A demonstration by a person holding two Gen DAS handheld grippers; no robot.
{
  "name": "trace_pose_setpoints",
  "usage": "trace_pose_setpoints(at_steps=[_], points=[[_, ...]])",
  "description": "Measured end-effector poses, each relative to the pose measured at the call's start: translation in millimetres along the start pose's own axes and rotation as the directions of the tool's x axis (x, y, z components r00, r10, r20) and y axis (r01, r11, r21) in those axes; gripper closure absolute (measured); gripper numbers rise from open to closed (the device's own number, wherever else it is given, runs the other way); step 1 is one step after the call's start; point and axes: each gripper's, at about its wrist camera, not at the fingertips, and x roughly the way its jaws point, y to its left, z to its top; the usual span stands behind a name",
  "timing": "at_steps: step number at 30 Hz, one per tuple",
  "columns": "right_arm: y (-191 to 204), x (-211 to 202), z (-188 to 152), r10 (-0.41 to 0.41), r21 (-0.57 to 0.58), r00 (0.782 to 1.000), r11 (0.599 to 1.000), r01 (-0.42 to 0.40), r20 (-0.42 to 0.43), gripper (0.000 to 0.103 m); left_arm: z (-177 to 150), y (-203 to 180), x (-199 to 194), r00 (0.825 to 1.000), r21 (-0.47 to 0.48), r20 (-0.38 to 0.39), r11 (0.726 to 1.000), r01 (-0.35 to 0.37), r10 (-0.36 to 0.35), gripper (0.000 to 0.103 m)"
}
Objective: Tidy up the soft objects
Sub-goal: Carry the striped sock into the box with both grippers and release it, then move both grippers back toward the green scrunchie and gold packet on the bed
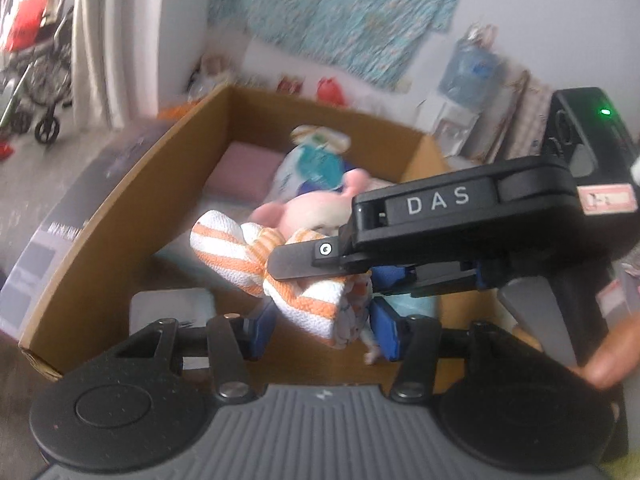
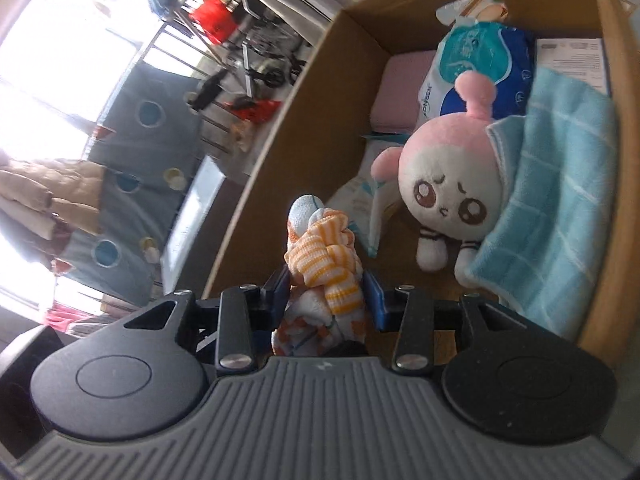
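Observation:
An orange-and-white striped cloth (image 1: 316,304) is bunched up over an open cardboard box (image 1: 120,208). My left gripper (image 1: 326,330) has its blue pads on either side of the cloth. My right gripper (image 1: 304,264) comes in from the right across the left wrist view and is shut on the same cloth. In the right wrist view the cloth (image 2: 324,268) sits pinched in my right gripper (image 2: 326,292). Inside the box (image 2: 304,120) lie a pink-and-white plush doll (image 2: 444,184), a light blue towel (image 2: 556,208), a pink cushion (image 2: 400,96) and a tissue pack (image 2: 476,60).
The box's tall walls stand left and right of the cloth. A patterned teal cloth (image 1: 332,16) hangs on the wall behind. A water bottle (image 1: 468,68) and stacked items stand at the back right. A wheeled frame (image 1: 44,80) stands far left. A dark panel (image 2: 132,184) lies outside the box.

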Motion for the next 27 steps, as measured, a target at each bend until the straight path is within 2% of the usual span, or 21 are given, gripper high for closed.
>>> trace_pose_setpoints(at_steps=[3, 7, 15, 17, 22, 24, 27], points=[[-5.6, 15.9, -1.1, -0.032, 0.029, 0.999, 0.999, 0.033, -0.033, 0.063, -8.1, 14.5, 0.9, 0.999, -0.031, -0.041, 1.0, -0.005, 0.004, 0.05], [-10.4, 33.0, -2.2, -0.062, 0.051, 0.996, 0.997, 0.065, -0.063, 0.063, -14.2, 26.9, -3.8, 0.999, -0.035, -0.021, 0.999, -0.026, 0.025, 0.041], [-24.5, 44.6, -12.5, -0.049, 0.134, 0.992, 0.989, 0.065, -0.117, 0.062, -12.7, 32.2, -12.2, 1.0, -0.031, 0.011, 0.999, -0.017, 0.017, 0.036], [-24.0, 45.4, -15.1, -0.044, 0.148, 0.99, 0.987, 0.064, -0.135, 0.058, -15.1, 30.2, -15.1, 0.999, -0.012, 0.022, 0.999, -0.03, 0.03, 0.031], [-26.4, 38.8, -13.5, -0.042, 0.164, 0.992, 0.985, 0.061, -0.12, 0.041, -22.0, 26.3, -20.5, 0.999, 0.027, 0.029, 0.999, -0.047, 0.046, 0.029], [-27.2, 33.2, -13.0, -0.035, 0.159, 0.993, 0.986, 0.053, -0.11, 0.041, -23.8, 25.1, -25.0, 0.998, 0.031, 0.038, 0.998, -0.047, 0.046, 0.028], [-25.4, 20.0, -16.3, 0.029, 0.146, 0.995, 0.989, -0.015, -0.094, 0.04, -26.0, 18.8, -34.1, 0.996, 0.051, 0.067, 0.997, -0.058, 0.054, 0.025]])
